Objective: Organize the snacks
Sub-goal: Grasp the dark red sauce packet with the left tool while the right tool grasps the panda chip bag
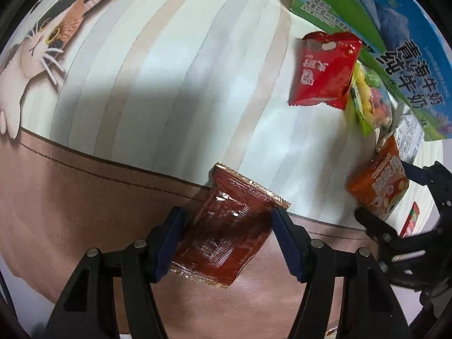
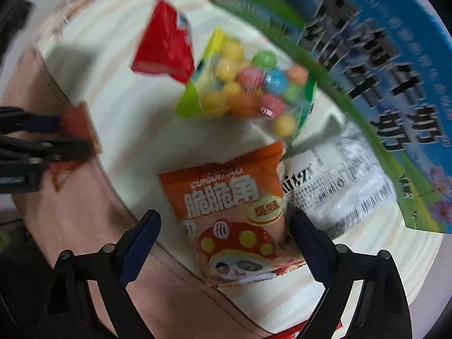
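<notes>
Down at the near edge of the left wrist view, the left gripper (image 1: 228, 240) is clamped on a dark red foil sachet (image 1: 226, 231), both blue pads (image 1: 291, 243) pressing its side seams; the sachet is glossy, crinkled, printed with fine text and has a serrated top edge. It sits over the pink border of a cat-print tablecloth (image 1: 141, 84), right where that border meets the striped cream field.

The right gripper (image 2: 223, 245) points down with its jaws spread wide around an orange snack packet (image 2: 234, 206). The far pad lies at the packet's edge, while the near pad stands clear of it, so nothing is pinched. No earlier picture bears on its motion. The packet lies flat, showing white lettering and a cartoon face in a red spotted cap.

Beyond the orange packet lies a clear bag of coloured candy balls (image 2: 248, 90) with green trim, and touching the packet's far side is a white printed wrapper (image 2: 339, 180). A bright red packet (image 1: 325, 70) lies past the candy bag. A blue-and-green milk carton box (image 1: 395, 28) walls off that side. Away from the box, the striped cloth is open towards the printed cat (image 1: 42, 42).
</notes>
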{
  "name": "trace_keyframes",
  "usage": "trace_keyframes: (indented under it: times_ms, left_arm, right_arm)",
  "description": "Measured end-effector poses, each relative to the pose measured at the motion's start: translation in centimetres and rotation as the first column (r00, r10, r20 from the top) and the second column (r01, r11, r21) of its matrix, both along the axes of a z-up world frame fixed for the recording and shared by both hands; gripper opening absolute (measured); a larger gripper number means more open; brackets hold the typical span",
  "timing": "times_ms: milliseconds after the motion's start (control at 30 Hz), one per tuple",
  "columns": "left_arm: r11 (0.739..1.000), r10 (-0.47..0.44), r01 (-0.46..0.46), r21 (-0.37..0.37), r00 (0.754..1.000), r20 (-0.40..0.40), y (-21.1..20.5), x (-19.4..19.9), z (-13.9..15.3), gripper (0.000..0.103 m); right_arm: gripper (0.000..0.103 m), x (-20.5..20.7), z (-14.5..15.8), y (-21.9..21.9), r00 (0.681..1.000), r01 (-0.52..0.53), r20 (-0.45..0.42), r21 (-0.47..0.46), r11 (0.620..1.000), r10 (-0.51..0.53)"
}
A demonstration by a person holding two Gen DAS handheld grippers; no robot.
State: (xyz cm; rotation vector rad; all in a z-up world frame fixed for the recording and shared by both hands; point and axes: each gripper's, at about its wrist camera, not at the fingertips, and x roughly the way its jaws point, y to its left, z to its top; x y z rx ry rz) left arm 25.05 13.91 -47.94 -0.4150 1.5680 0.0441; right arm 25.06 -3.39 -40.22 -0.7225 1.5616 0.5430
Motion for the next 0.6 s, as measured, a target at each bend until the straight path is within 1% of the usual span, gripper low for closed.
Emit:
trace_keyframes:
  times_ms: [33,67,100,133,200,267,300,333,367,400,433,500,533,567,600]
  left_arm:
    - [1.000,-0.004,0.004,0.006,1.000,0.004,-0.1,-0.4,-0.2,0.063]
    - [1.000,-0.014,0.014,0.009,1.000,0.007,-0.3,-0.6,-0.3,0.064]
    - [1.000,-0.026,0.026,0.014,1.000,0.009,-0.8,-0.6,-0.1,0.065]
    - [0.999,-0.036,0.036,0.017,0.999,0.011,-1.1,-0.7,-0.1,0.067]
    - [0.998,-0.057,0.057,0.009,0.998,0.017,-1.5,-0.7,-0.4,0.071]
    - [0.996,-0.089,0.089,0.020,0.996,0.020,-1.9,-0.4,-0.4,0.073]
    - [0.994,-0.109,0.108,0.027,0.994,0.019,-2.3,-0.3,-0.5,0.074]
    - [0.990,-0.133,0.132,0.040,0.991,0.017,-3.1,-0.1,-0.7,0.074]
    - [0.987,-0.155,0.154,0.051,0.988,0.014,-3.8,-0.2,-0.7,0.074]
    - [0.982,-0.177,0.176,0.061,0.984,0.010,-4.3,-0.2,-0.8,0.075]
    - [0.978,-0.198,0.198,0.072,0.980,0.004,-4.7,-0.1,-0.9,0.075]
    - [0.971,-0.224,0.224,0.089,0.975,-0.002,-5.5,-0.1,-1.0,0.075]
    - [0.968,-0.232,0.231,0.097,0.973,-0.001,-5.9,0.0,-1.0,0.075]
    - [0.970,-0.225,0.224,0.100,0.974,0.005,-6.2,0.0,-1.0,0.074]
    - [0.971,-0.217,0.215,0.108,0.976,0.009,-6.4,-0.1,-0.9,0.072]
  right_arm:
    - [0.089,0.1,-0.4,-0.2,0.999,0.037,-0.008,-0.007,0.999,-0.037]
    - [0.083,0.2,-0.7,-0.5,0.995,0.093,-0.029,0.004,0.996,-0.093]
    - [0.082,0.5,-0.9,-1.2,0.984,0.170,-0.058,0.018,0.985,-0.169]
    - [0.081,0.6,-1.0,-2.0,0.965,0.253,-0.076,0.032,0.967,-0.250]
    - [0.078,0.6,-0.7,-3.1,0.929,0.365,-0.096,0.062,0.929,-0.359]
    - [0.078,0.6,-0.7,-4.6,0.864,0.492,-0.173,0.090,0.866,-0.473]
    - [0.078,0.5,-0.7,-5.3,0.818,0.560,-0.230,0.106,0.822,-0.527]
    - [0.078,0.4,-0.8,-6.3,0.757,0.633,-0.302,0.119,0.765,-0.580]
    - [0.078,0.2,-0.9,-6.8,0.709,0.679,-0.363,0.120,0.724,-0.605]
    - [0.078,0.0,-0.9,-7.3,0.679,0.707,-0.393,0.125,0.696,-0.620]
    - [0.080,0.0,-0.6,-7.7,0.667,0.723,-0.393,0.137,0.677,-0.633]
    - [0.083,0.0,-0.1,-8.3,0.675,0.727,-0.352,0.161,0.668,-0.649]
    - [0.083,0.2,0.1,-8.5,0.677,0.730,-0.317,0.174,0.661,-0.665]
    - [0.083,0.2,0.4,-8.7,0.673,0.736,-0.303,0.180,0.653,-0.675]
    - [0.083,0.4,0.3,-8.7,0.665,0.745,-0.291,0.186,0.641,-0.688]
